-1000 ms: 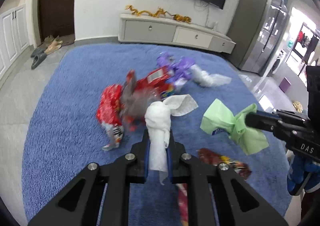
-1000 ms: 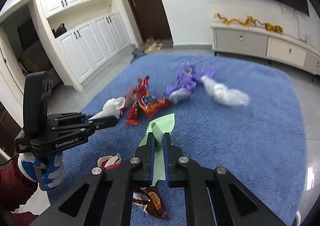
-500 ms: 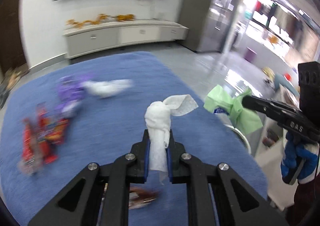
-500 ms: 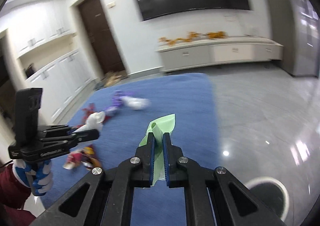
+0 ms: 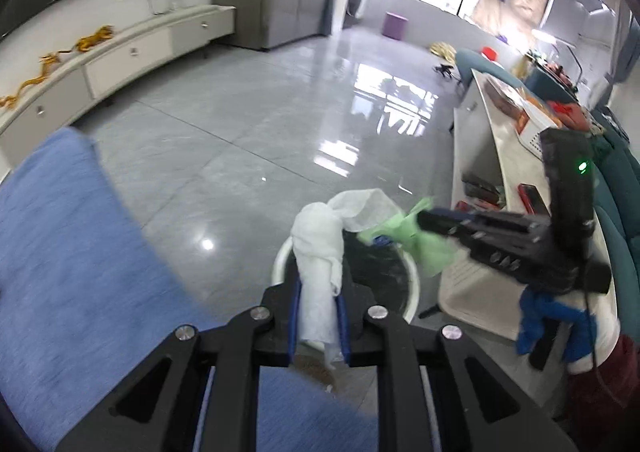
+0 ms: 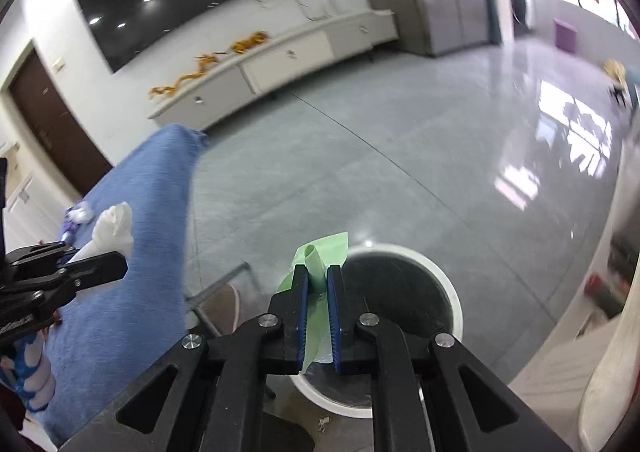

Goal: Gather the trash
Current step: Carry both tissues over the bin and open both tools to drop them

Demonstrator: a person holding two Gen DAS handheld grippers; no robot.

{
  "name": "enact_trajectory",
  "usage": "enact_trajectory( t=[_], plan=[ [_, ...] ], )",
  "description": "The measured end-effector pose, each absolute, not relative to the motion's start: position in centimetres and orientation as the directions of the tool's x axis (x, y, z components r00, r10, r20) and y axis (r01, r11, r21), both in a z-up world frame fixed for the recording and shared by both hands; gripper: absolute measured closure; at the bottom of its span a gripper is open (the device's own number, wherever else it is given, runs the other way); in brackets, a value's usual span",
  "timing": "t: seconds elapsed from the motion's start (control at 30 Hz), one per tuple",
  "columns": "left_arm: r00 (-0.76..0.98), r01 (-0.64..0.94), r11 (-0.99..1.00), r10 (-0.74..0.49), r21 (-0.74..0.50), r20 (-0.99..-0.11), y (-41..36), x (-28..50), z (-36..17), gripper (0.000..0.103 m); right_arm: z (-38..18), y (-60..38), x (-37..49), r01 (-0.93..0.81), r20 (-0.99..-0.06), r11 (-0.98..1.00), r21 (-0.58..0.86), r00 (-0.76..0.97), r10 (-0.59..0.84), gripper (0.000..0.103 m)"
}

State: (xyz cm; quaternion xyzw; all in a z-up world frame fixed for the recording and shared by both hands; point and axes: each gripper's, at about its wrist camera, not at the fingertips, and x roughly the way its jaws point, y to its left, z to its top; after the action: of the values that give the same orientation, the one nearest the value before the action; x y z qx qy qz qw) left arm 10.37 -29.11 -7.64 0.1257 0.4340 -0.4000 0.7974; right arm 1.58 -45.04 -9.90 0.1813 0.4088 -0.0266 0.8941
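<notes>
My left gripper [image 5: 319, 292] is shut on a crumpled white tissue [image 5: 320, 240] and holds it in front of a white round trash bin [image 5: 412, 284] with a black liner. My right gripper [image 6: 317, 284] is shut on a green wrapper [image 6: 320, 258] and holds it over the near rim of the same bin [image 6: 452, 300]. In the left wrist view the right gripper [image 5: 424, 217] comes in from the right with the green wrapper [image 5: 424, 248] above the bin. In the right wrist view the left gripper [image 6: 120, 262] shows at the left with the tissue [image 6: 112, 230].
The blue rug [image 5: 72, 260] lies to the left, with purple and white trash [image 6: 78, 213] still on it. A white low table [image 5: 488, 171] with phones stands right of the bin. A TV cabinet [image 6: 280, 55] lines the far wall. A metal chair leg [image 6: 216, 284] stands near the bin.
Both grippers have swung right, away from the trash pile on the rug, to the white bin on the tiled floor. Each still holds its piece.
</notes>
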Motion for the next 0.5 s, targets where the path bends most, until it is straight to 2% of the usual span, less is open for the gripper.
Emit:
enact_trajectory(
  t=[0.07, 0.1, 0.13, 0.2, 0.5],
  plan=[
    [0.28, 0.752, 0.639, -0.531, -0.161, -0.8, -31.3, 10.7, -8.1, 0.086, -10.8, -46.3, 1.8, 0.227, -0.747, 0.92, 0.319, 0.658, 0.096, 0.089],
    [0.262, 0.754, 0.633, -0.534, -0.174, -0.804, -32.5, 10.9, -8.4, 0.075, -11.2, -46.9, 2.1, 0.244, -0.749, 0.914, 0.324, 0.656, 0.091, 0.085],
    [0.252, 0.756, 0.629, -0.537, -0.184, -0.805, -32.8, 11.0, -8.6, 0.06, -11.5, -47.4, 2.1, 0.256, -0.751, 0.909, 0.329, 0.654, 0.087, 0.084],
    [0.25, 0.754, 0.629, -0.543, -0.19, -0.802, -33.8, 11.1, -8.8, 0.051, -12.1, -48.1, 2.1, 0.271, -0.752, 0.902, 0.335, 0.654, 0.082, 0.084],
    [0.268, 0.75, 0.635, -0.549, -0.186, -0.792, -32.8, 10.3, -8.2, 0.051, -12.1, -48.2, 1.2, 0.291, -0.758, 0.909, 0.298, 0.65, 0.04, 0.084]
  ],
)
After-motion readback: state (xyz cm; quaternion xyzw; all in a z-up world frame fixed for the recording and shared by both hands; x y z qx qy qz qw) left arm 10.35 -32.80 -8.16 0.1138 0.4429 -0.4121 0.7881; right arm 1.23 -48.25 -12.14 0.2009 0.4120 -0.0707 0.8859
